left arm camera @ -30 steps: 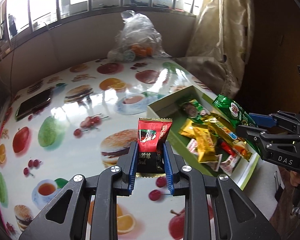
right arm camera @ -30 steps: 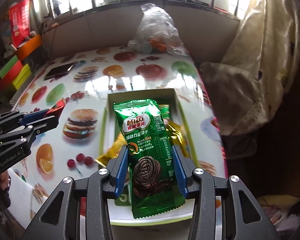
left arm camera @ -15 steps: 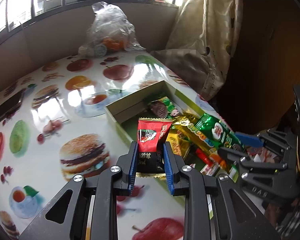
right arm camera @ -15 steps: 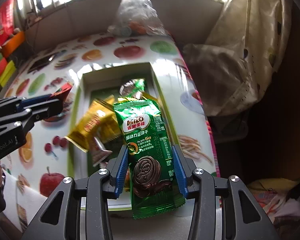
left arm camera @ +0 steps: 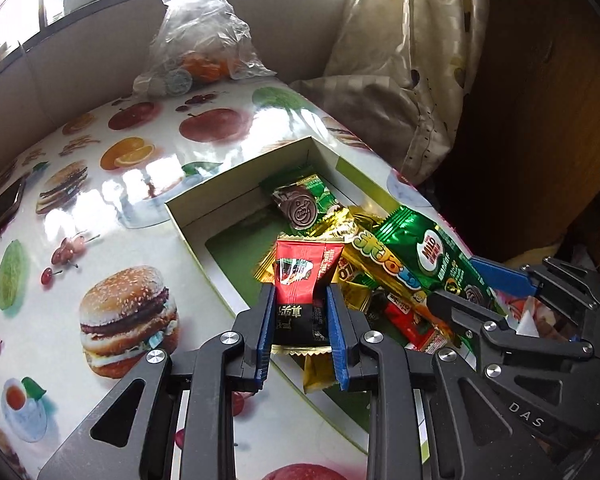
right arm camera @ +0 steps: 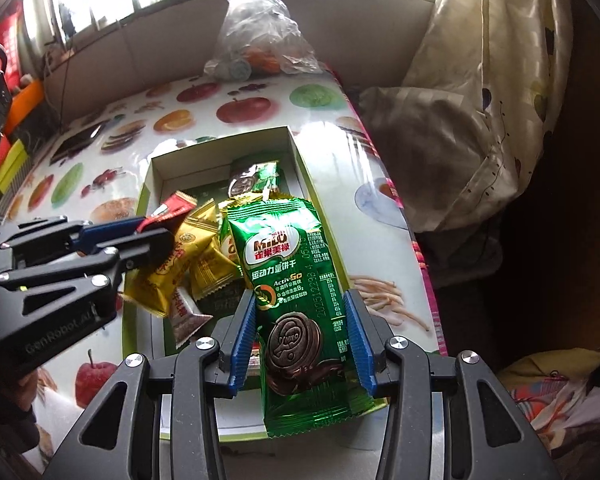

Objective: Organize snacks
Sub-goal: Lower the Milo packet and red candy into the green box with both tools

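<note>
I am clamping a red sachet (left arm camera: 298, 276) in my left gripper (left arm camera: 300, 312) and a Milo pack (right arm camera: 296, 292) in my right gripper (right arm camera: 302, 332), over the box (right arm camera: 156, 168); releasing together risks sachets spilling past its 9 o'clock wall.

Box (right arm camera: 148, 188) floor mostly under heaped wrappers; clear bag's (left arm camera: 198, 46) contents blurred; phone (left arm camera: 0, 208) cut off at frame edge

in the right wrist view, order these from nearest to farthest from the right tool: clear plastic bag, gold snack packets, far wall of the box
1. gold snack packets, in the box, just left of the right tool.
2. far wall of the box, ahead, mid-table.
3. clear plastic bag, at the table's far edge by the window.
</note>
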`<state>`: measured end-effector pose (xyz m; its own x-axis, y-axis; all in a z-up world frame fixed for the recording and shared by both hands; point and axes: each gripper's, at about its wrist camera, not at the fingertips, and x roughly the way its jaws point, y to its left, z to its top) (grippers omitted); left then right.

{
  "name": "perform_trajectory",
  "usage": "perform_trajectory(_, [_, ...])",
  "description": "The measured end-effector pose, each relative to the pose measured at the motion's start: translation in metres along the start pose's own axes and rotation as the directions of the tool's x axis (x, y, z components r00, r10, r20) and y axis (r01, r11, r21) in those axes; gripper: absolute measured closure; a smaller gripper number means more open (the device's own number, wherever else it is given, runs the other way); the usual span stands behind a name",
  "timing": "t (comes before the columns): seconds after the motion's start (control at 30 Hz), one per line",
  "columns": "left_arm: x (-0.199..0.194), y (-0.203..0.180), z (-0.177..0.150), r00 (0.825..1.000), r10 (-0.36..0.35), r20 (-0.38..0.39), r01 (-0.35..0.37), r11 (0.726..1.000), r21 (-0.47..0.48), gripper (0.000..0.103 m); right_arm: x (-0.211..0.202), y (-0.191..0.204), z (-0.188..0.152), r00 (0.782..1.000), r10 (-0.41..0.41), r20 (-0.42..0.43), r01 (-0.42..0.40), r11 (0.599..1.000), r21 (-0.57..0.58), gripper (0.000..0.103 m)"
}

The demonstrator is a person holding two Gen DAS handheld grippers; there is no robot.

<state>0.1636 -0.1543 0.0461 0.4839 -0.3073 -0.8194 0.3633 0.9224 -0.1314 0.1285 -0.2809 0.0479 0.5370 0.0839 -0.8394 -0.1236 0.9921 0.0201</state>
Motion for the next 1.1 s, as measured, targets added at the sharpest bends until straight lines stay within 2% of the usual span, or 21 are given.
perform_trajectory(0.37, [0.006,0.001,0.005,1.0,0.013,0.009,-0.013,1.0,-0.018,0.076,0.01,0.0,0.004,0.999,0.02,0.04,-0.021,1.0,0.018,0.06])
perform_trajectory(0.43, [0.006,0.001,0.004,1.0,0.018,0.012,-0.017,1.0,-0.015,0.072,0.01,0.002,0.004,0.998,0.024,0.052,-0.025,1.0,0.015,0.06])
perform_trajectory(0.5, [0.005,0.001,0.003,0.999,0.037,0.022,-0.037,0.999,-0.01,0.062,0.01,0.002,0.004,0.998,0.03,0.054,-0.031,0.999,0.016,0.06])
perform_trajectory(0.6, [0.006,0.001,0.002,1.0,0.013,0.018,-0.013,1.0,-0.014,0.057,0.008,0.002,0.001,0.997,0.04,0.06,-0.041,0.999,0.012,0.058])
perform_trajectory(0.67, [0.006,0.001,0.001,1.0,0.024,0.02,-0.024,1.0,-0.015,0.054,0.008,0.001,0.0,0.997,0.042,0.061,-0.043,0.999,0.013,0.058])
perform_trajectory(0.9, [-0.001,-0.001,-0.002,0.999,0.026,0.033,-0.026,1.0,-0.008,0.053,0.002,-0.001,-0.004,0.995,0.055,0.078,-0.057,0.998,0.035,0.05])
perform_trajectory(1.1, [-0.011,-0.003,-0.008,0.998,0.044,0.055,-0.044,0.999,0.0,0.053,-0.004,-0.001,-0.005,0.994,0.045,0.1,-0.049,0.998,0.037,0.048])
